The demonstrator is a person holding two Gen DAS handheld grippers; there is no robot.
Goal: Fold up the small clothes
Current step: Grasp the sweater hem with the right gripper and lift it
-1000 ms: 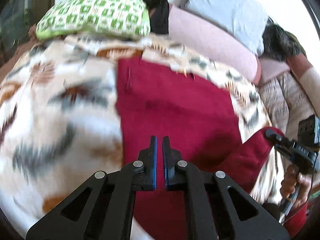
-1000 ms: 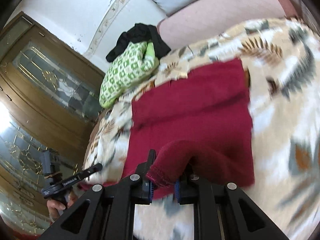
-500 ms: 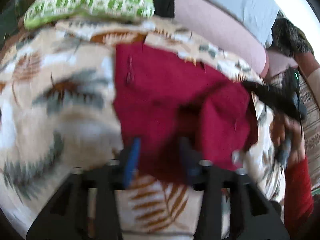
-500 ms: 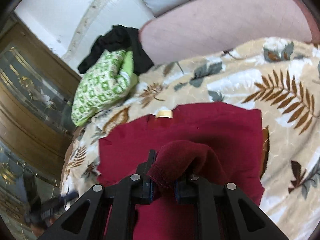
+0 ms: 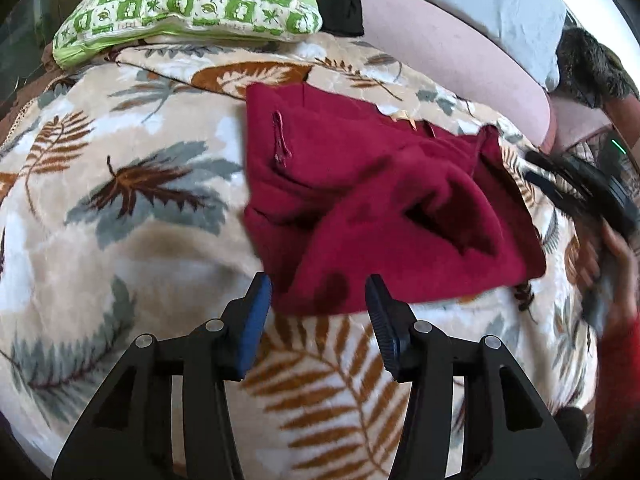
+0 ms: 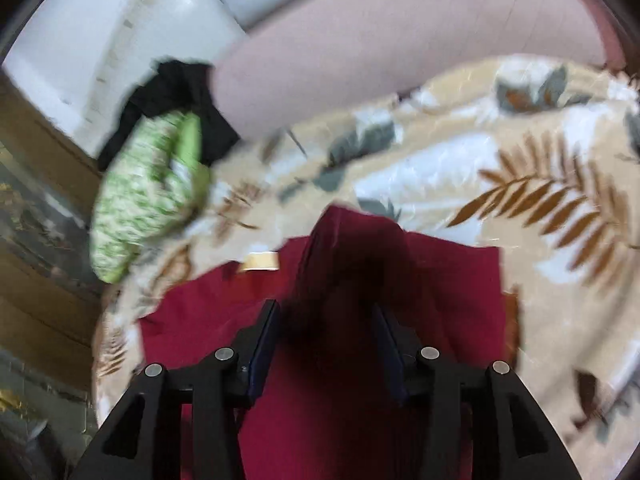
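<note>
Left wrist view first: the dark red fleece garment is lying on the beige leaf-print blanket, partly folded, with one flap lumped loosely over the middle. The left gripper is spread wide open, holding nothing, and the garment's near hem sits right between and just past its fingertips. So from this gripper the garment is straight ahead, running away toward the green checked pillow at the far edge of the blanket. The zip pocket side is on the pillow side of the garment; the bunched flap is on the side away from it, where the right gripper comes in, blurry.

Right wrist view: pretty smeared with motion, but the right gripper is also spread, with red fabric lying under and between the fingers, not pinched as far as I can tell. A raised ridge of the garment pokes up just ahead of it, pointing roughly away from the pillow.

My guess is the next move is flattening or re-grabbing that lump, and the right gripper is nearer to it, basically on top of it.
</note>
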